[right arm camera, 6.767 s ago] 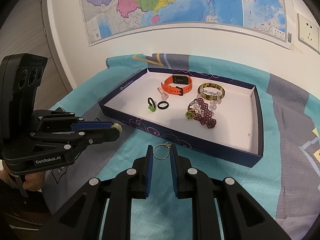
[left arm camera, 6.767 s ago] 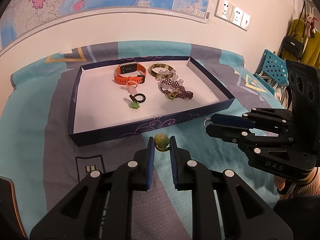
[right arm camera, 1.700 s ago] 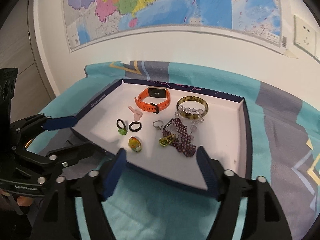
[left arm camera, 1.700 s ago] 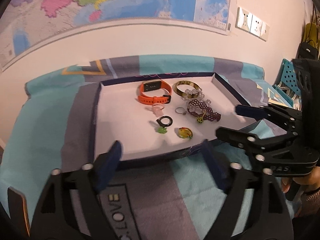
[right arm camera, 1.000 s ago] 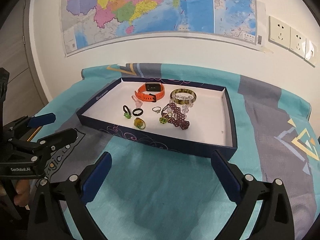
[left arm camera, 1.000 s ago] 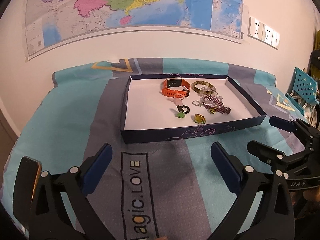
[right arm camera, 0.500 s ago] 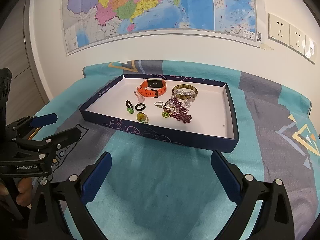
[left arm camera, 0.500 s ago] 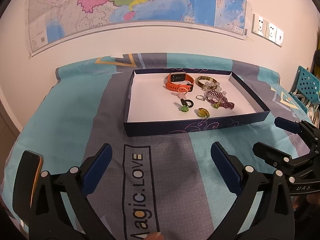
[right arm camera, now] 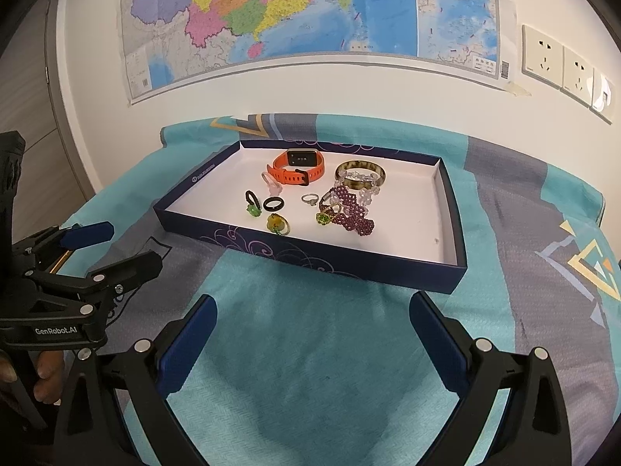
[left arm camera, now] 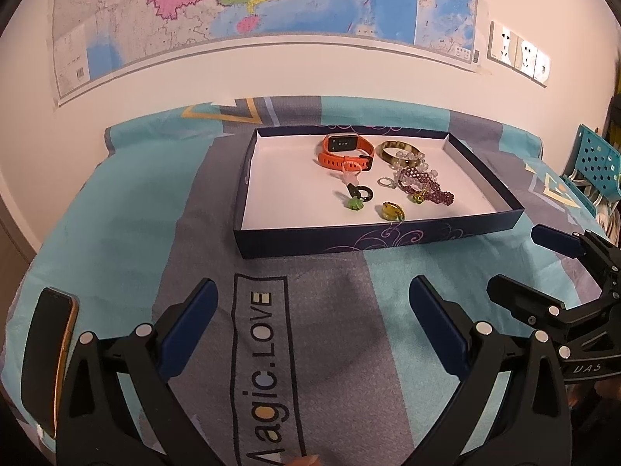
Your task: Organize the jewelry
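Observation:
A dark blue tray [left arm camera: 349, 239] [right arm camera: 310, 258] with a white floor lies on the cloth. In it are an orange watch band [left arm camera: 343, 151] [right arm camera: 297, 171], a tortoiseshell bangle [left arm camera: 399, 151] [right arm camera: 361, 176], a purple beaded bracelet [left arm camera: 425, 190] [right arm camera: 355, 215], a silver ring [left arm camera: 385, 182] [right arm camera: 309, 199], a black ring [left arm camera: 365, 193] [right arm camera: 273, 204] and a yellow-green ring [left arm camera: 391, 211] [right arm camera: 277, 224]. My left gripper [left arm camera: 312, 306] [right arm camera: 112, 248] is open and empty, in front of the tray. My right gripper [right arm camera: 312, 318] [left arm camera: 524, 260] is open and empty too.
A phone [left arm camera: 48, 361] lies at the cloth's near left edge. The teal and grey cloth [right arm camera: 310, 369] covers the table. A map [right arm camera: 302, 7] and wall sockets [right arm camera: 562, 66] are behind the tray. A teal perforated chair [left arm camera: 594, 163] stands at the right.
Both grippers have let go of their rings, which now lie in the tray, opened wide and drawn back from it. In the last half second they barely moved.

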The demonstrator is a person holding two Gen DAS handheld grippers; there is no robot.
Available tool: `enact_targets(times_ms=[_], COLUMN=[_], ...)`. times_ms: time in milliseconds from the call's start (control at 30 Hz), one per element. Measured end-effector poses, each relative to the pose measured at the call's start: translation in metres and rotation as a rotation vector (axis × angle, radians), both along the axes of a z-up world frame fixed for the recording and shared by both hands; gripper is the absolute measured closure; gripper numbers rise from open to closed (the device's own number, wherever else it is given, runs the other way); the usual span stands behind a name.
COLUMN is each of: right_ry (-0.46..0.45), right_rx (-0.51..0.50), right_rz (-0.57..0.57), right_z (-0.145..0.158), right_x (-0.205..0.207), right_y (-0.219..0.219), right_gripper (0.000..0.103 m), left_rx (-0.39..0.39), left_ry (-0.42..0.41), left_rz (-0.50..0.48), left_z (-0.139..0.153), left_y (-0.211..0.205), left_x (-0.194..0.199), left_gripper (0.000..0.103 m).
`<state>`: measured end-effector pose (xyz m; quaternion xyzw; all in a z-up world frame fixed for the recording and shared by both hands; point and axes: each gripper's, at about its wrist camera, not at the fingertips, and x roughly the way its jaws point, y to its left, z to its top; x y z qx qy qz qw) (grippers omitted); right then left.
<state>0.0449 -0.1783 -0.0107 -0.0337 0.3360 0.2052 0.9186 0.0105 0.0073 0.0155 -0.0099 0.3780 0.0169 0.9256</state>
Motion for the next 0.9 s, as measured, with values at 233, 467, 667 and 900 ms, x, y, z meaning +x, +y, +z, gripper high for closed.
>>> enact_targets(times_ms=[233,467,667,900], right_ry=[0.002,0.004,0.005,0.007], right_rx=[0.001,0.003,0.005,0.008], right_rz=[-0.001,-0.002,-0.003,-0.006], right_z=[-0.0004,-0.0003,-0.001,-0.0009], right_x=[0.0,-0.0002,-0.0002,0.0], right_y=[0.0004,0.0002,-0.0002,-0.0017], right_gripper=[0.007,0.007,0.007,0.007], left_rx=[0.001,0.005,0.003,0.009], left_ry=[0.005,0.003,0.005,0.003], left_rz=[-0.001,-0.002,-0.006,-0.008], left_z=[-0.0014,-0.0012,-0.0016,-0.0019], left_y=[-0.0008,-0.0014,-0.0027,-0.0045], left_x=[0.0006,0.0001,0.0007,0.0001], left_gripper=[0.006,0.006,0.006,0.006])
